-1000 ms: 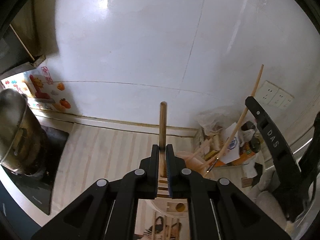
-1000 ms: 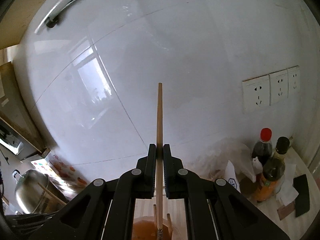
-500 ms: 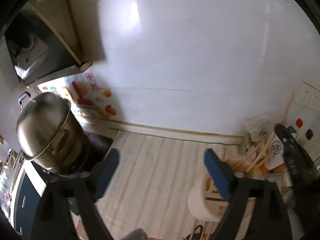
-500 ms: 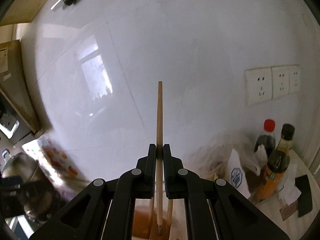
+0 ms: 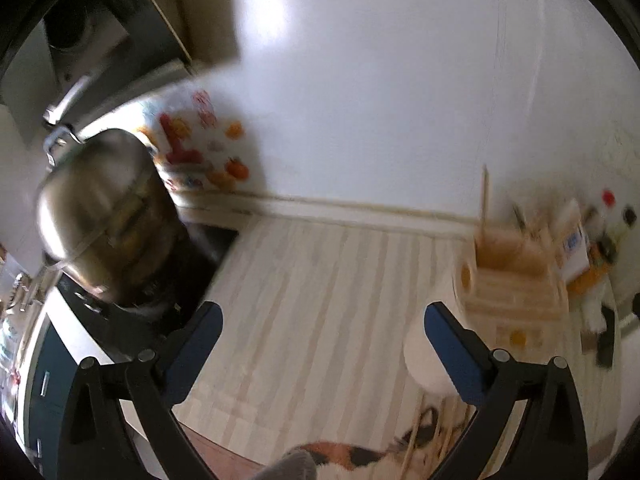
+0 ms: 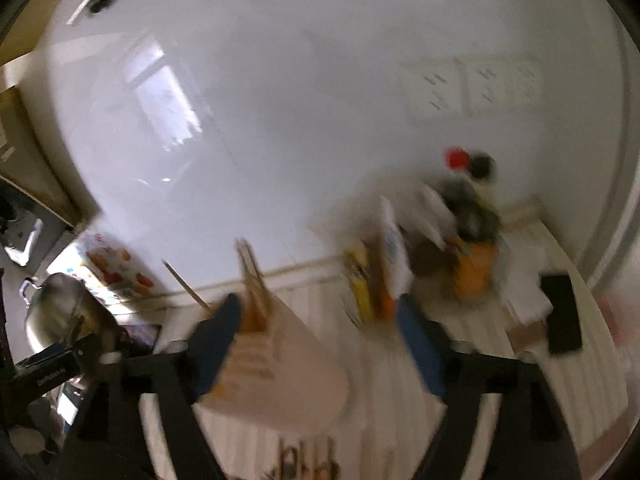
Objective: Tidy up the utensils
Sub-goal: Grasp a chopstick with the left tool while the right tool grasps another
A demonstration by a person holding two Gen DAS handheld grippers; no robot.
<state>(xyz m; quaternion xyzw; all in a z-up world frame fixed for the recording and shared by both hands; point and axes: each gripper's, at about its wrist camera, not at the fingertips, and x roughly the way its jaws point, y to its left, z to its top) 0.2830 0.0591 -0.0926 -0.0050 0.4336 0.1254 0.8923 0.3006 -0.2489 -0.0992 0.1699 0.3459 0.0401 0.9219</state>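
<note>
A white utensil holder (image 5: 508, 300) with a wooden slatted top stands on the striped counter, at the right of the left wrist view. Wooden chopsticks (image 5: 485, 196) stick up out of it. My left gripper (image 5: 322, 344) is open and empty, above the counter to the holder's left. In the blurred right wrist view the holder (image 6: 276, 372) sits close below, with chopsticks (image 6: 250, 268) standing in it. My right gripper (image 6: 316, 348) is open and empty, its fingers either side of the holder. More utensils (image 5: 424, 436) lie on the counter near the front edge.
A steel pot (image 5: 104, 216) sits on a black cooktop at the left. Sauce bottles (image 6: 468, 200), packets and a plastic bag crowd the right corner by the wall. A black phone (image 6: 564, 312) lies at far right. A calico cat (image 5: 344, 456) shows at the bottom.
My right gripper has opened and let go of the chopstick, which now stands in the holder. My left gripper, open since half a second ago, has swung further left and down.
</note>
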